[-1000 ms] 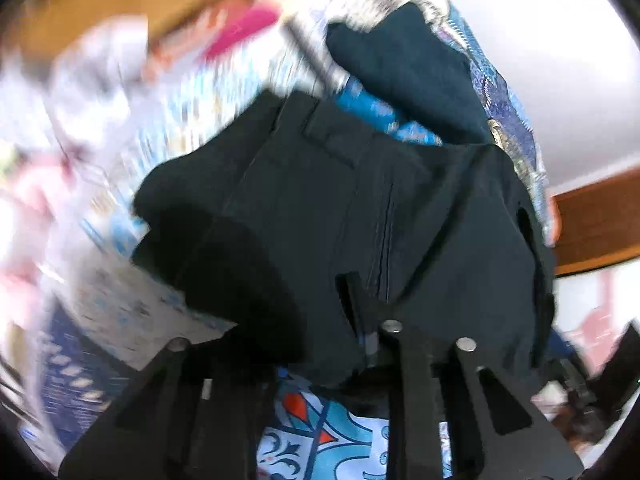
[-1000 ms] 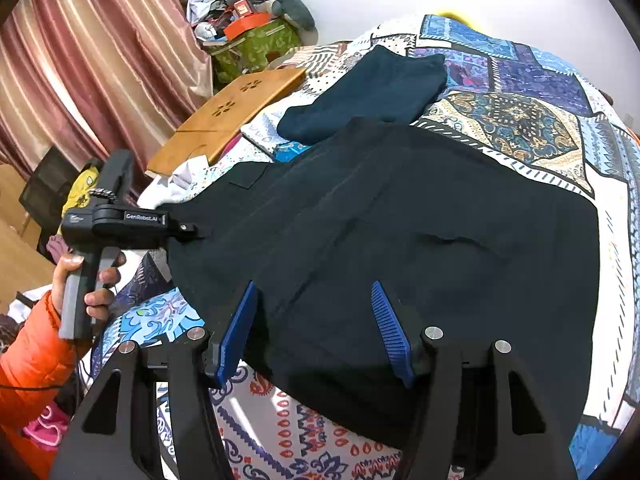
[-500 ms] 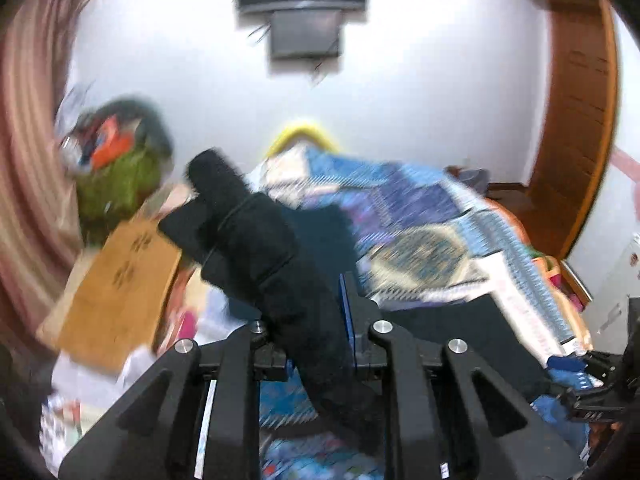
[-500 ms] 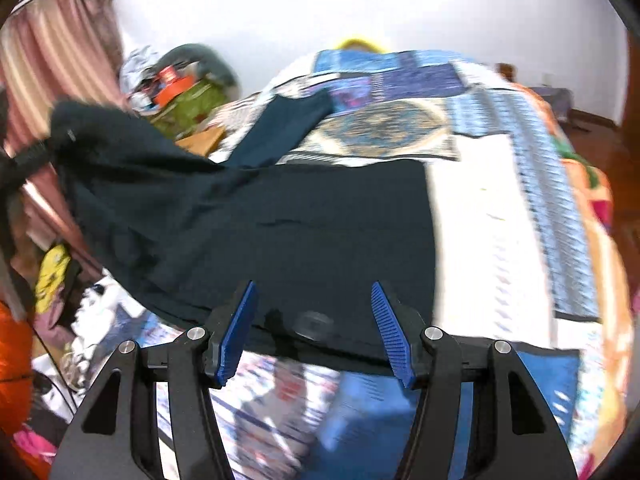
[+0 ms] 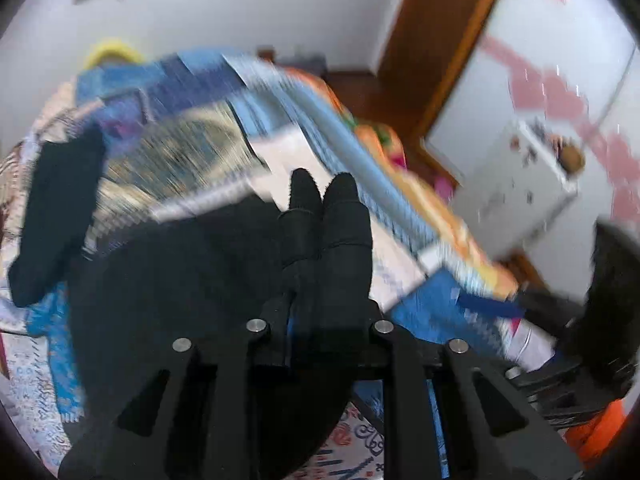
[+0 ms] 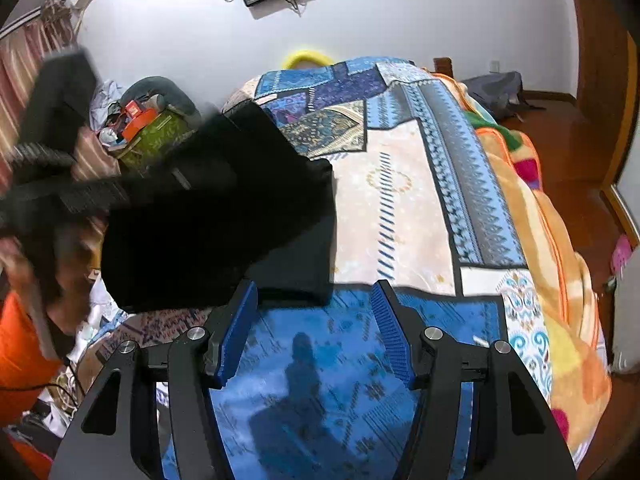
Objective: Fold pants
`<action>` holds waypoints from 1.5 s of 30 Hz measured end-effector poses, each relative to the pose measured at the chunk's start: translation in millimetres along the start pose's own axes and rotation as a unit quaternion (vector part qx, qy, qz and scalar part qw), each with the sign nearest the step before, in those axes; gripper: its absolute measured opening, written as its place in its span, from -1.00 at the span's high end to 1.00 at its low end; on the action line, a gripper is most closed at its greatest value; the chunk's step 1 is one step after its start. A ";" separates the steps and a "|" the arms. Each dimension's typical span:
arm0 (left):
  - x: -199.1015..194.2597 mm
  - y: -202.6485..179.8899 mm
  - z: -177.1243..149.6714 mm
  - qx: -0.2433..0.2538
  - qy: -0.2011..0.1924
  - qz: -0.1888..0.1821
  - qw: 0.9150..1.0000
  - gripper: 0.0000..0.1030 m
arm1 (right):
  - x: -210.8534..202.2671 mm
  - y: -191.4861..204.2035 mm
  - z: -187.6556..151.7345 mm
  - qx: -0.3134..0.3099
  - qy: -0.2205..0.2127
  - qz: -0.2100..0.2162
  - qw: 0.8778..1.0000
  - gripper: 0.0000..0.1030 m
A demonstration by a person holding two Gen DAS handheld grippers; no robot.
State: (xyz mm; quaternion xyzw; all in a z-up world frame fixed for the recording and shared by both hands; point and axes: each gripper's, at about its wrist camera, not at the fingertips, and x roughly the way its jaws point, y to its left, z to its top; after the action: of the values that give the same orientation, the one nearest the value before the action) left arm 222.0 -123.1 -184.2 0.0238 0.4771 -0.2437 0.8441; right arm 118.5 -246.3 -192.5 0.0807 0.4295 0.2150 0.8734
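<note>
The black pants (image 6: 224, 216) lie on the patterned bedspread (image 6: 404, 208), one side lifted and swung over the rest. My left gripper (image 5: 320, 304) is shut on a bunched fold of the pants (image 5: 328, 232), which sticks up between its fingers. In the right wrist view the left gripper (image 6: 56, 184) is a dark blur at the left, above the pants. My right gripper (image 6: 316, 332) is open and empty, its blue pads (image 6: 240, 328) just short of the pants' near edge, over the blue part of the bedspread.
A second dark folded garment (image 5: 60, 208) lies further up the bed. A green bag with clutter (image 6: 148, 132) and striped curtains (image 6: 24, 64) are at the left. The bed's right edge drops to a wooden floor (image 6: 560, 128). A white cabinet (image 5: 528, 184) stands at the right.
The left gripper has carried its fold of pants up and across to the right, folding the fabric over. The right gripper has drawn back off the pants, still open.
</note>
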 end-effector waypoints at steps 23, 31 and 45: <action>4.3 162.9 50.9 -0.047 -0.002 0.216 0.975 -0.78 | 43.2 38.4 -6.2 -0.041 0.058 0.056 0.996 -0.08; 67.6 215.6 19.2 -0.050 0.092 0.209 0.972 -0.80 | 65.8 34.2 8.0 -0.060 0.067 0.054 0.994 -0.10; -25.9 169.1 -81.7 -0.099 0.061 0.207 0.972 -0.79 | 34.4 -14.6 27.3 -0.029 0.010 -0.054 0.998 -0.15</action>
State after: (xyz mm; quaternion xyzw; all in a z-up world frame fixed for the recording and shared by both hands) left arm 219.5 58.1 -240.0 0.0531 0.5338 -0.0138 0.8439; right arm 162.9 -242.9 -205.0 0.0295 0.4357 0.1806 0.8813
